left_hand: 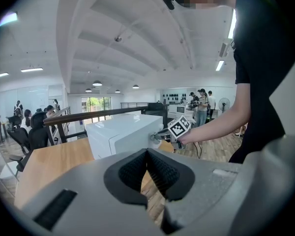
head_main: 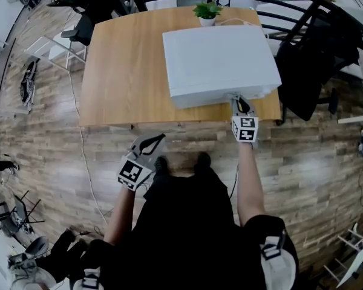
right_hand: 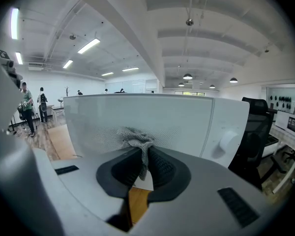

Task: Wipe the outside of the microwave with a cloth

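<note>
Right gripper view: right claw [right_hand: 143, 163] pinches cloth [right_hand: 135, 140] against microwave [right_hand: 187, 122] front; left claw [left_hand: 147, 168] closed, empty.

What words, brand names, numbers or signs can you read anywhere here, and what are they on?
No readable text anywhere.
Microwave: no brand or label visible.
Left gripper and right gripper: black-and-white square markers only, no letters.
Cloth in the right gripper's jaws: no print.
</note>
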